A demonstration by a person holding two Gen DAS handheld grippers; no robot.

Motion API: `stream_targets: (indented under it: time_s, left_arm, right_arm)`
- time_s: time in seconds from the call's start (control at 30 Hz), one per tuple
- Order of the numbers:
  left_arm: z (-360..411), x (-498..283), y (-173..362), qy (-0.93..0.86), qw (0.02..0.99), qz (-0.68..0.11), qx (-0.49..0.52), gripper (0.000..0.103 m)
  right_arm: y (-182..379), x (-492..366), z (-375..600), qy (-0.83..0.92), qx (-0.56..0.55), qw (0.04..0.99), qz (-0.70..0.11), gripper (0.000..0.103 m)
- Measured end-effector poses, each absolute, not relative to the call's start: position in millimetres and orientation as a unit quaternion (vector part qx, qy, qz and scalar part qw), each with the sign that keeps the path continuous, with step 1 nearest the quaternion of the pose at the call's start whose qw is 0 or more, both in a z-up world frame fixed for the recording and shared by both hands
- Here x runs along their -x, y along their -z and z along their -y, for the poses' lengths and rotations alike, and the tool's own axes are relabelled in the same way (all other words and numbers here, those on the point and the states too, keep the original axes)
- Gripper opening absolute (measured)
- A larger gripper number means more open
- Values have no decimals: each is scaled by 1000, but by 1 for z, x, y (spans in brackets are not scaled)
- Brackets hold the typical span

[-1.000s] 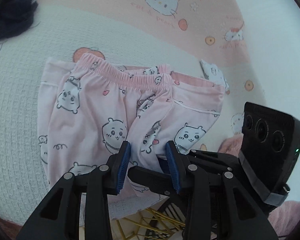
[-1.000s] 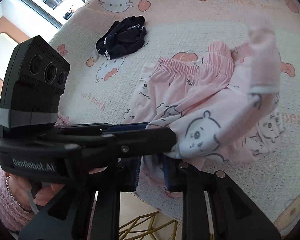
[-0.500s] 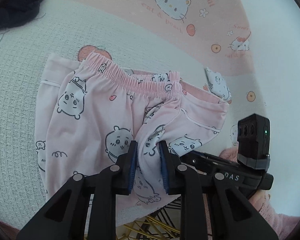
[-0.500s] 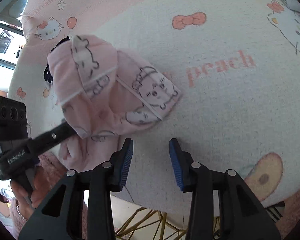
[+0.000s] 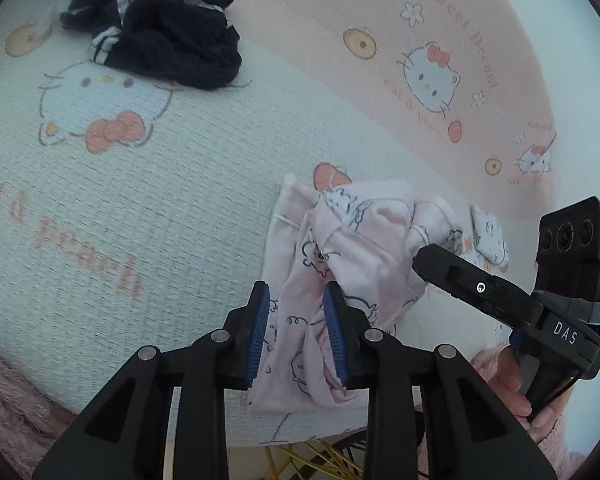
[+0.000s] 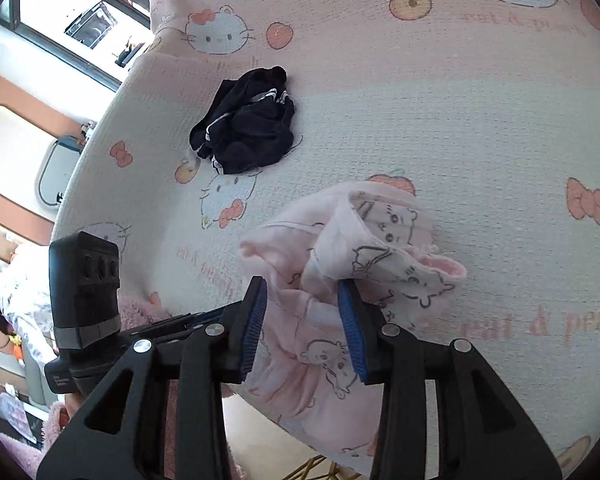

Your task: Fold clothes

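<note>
Pajama pants (image 5: 352, 264) bunch between your left gripper (image 5: 296, 332), whose jaws are opening, and your half-spread right gripper (image 6: 304, 320); whether either gripper's pads press the cloth is unclear; the pants' 6 o'clock hem is hidden.

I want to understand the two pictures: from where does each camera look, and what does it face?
Left wrist: sits on the left tongs, looks down at pink pyjama trousers; the right tongs and a hand show.
Right wrist: sits on the right tongs, same trousers; the left tool shows.
Shared: trousers, dark garment, cartoon-print cover.
</note>
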State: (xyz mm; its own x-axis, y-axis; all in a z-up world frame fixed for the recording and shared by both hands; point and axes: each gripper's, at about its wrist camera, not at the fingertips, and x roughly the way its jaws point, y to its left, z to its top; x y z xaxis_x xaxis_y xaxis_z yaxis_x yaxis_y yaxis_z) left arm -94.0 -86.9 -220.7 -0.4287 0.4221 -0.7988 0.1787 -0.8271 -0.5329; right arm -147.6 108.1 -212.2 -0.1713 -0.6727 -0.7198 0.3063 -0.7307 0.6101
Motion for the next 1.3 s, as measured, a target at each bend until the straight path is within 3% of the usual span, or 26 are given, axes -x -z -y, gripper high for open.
stream_targets:
  time_s: [0.2,0.43,0.63,0.9,0.93,1.0,1.03,1.1,1.2,1.3]
  left_arm:
    - [59,104,228,-771,169,293,540,47]
    - [-3,104,233,-781,197,164,570,47]
    - [17,95,222,-771,201,210,566,48]
    - [-7,97,229,-770,199,166,584,49]
    - [-9,97,234,-772,185,155,589,48]
    - [-2,100,247,-764,144,152,611,15]
    - [3,100,250,-759,132,161,617,9]
    - [17,100,251,-750,124,193,621,9]
    - [27,100,251,-751,90,174,631,9]
    - [37,104,243,-755,101,224,608,9]
  right_arm:
    - [201,146,-128,751,-541,313,212,40]
    - [222,153,-143,737,-561,293,235,41]
    - [219,156,-128,733,-560,315,226,41]
    - [236,163,-95,717,-582,331,194,41]
    - [235,162,-95,716,-582,330,198,41]
    - [230,160,-103,716,-580,326,212,41]
    - [224,158,-107,719,-575,323,217,41]
    - [207,152,-122,735,-556,318,223,41]
    - [189,142,-149,770,-532,283,212,41]
    - [187,135,-172,797,-531,228,177,41]
